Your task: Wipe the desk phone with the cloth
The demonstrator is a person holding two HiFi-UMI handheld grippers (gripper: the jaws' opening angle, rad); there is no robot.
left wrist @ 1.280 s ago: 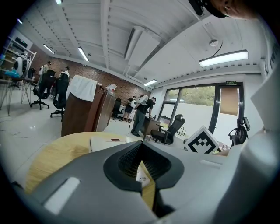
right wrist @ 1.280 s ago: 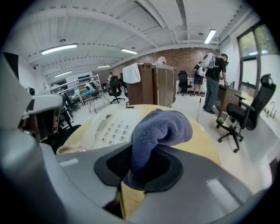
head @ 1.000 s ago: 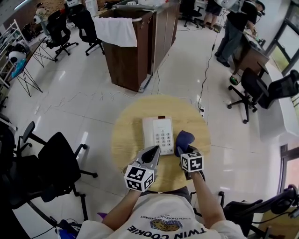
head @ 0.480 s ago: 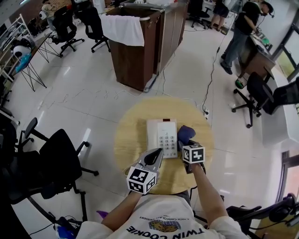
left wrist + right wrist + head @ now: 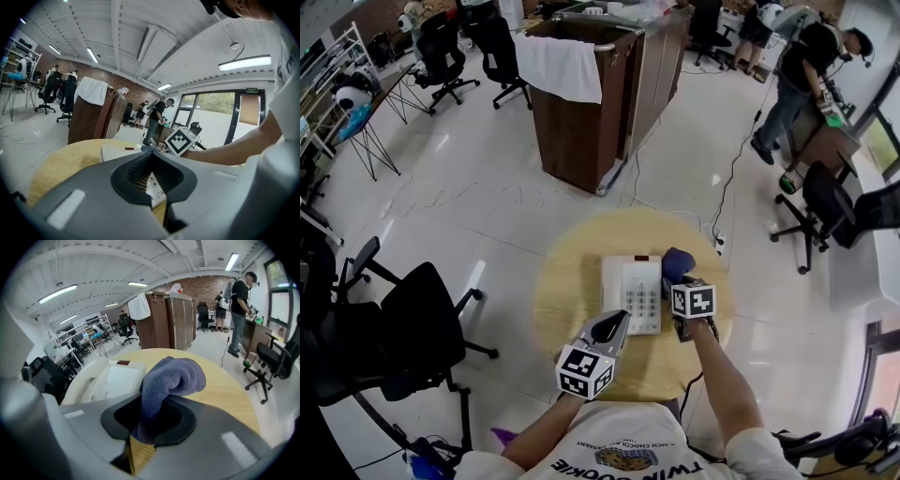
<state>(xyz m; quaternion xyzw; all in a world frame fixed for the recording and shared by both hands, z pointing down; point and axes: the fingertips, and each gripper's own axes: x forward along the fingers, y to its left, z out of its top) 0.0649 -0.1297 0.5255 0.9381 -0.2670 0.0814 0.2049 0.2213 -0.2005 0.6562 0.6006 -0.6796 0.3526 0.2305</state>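
A white desk phone (image 5: pixel 632 292) lies in the middle of the round wooden table (image 5: pixel 572 291). My right gripper (image 5: pixel 678 281) is shut on a blue cloth (image 5: pixel 677 264), and the cloth's free end sits at the phone's far right edge. In the right gripper view the cloth (image 5: pixel 171 378) bulges up out of the right gripper (image 5: pixel 151 422), with the phone (image 5: pixel 112 380) just to its left. My left gripper (image 5: pixel 613 325) hovers at the phone's near left corner, shut and holding nothing. Through its jaws the left gripper (image 5: pixel 151 174) shows the phone's keypad (image 5: pixel 155 186).
A brown cabinet (image 5: pixel 591 112) with a white towel draped over it stands beyond the table. Black office chairs stand at the left (image 5: pixel 403 328) and right (image 5: pixel 830 202). A person (image 5: pixel 802 70) stands at a desk far right. A cable (image 5: pixel 727 178) runs across the floor.
My right gripper has carried the cloth farther away along the phone's right side, from beside the keypad to the far corner. The left gripper stays near the phone's front.
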